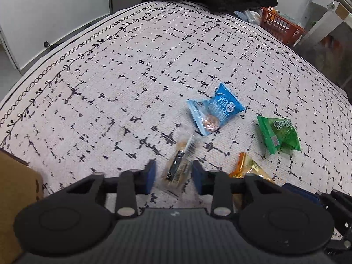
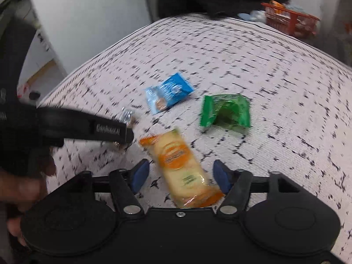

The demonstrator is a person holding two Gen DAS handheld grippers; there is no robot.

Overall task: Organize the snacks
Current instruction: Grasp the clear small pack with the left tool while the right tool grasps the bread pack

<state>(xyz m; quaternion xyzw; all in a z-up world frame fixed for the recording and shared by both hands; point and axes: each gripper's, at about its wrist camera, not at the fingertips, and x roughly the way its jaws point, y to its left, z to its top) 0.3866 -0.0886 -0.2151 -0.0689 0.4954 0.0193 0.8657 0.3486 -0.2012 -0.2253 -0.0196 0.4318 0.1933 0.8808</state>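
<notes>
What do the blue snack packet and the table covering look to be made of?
Blue snack packet: thin glossy plastic film, probably, with crimped serrated ends and a clear patch showing the contents. Table covering: seemingly woven fabric, matte, with a visible weave texture and printed black dashes; it could be textured vinyl.

Left gripper fingers closed on clear snack packet — blue packet, green packet, orange packet on patterned surface.

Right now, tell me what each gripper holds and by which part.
The left fingers pinch the clear snack packet across its near half; the right fingers straddle the yellow-orange packet, not gripping it.
</notes>
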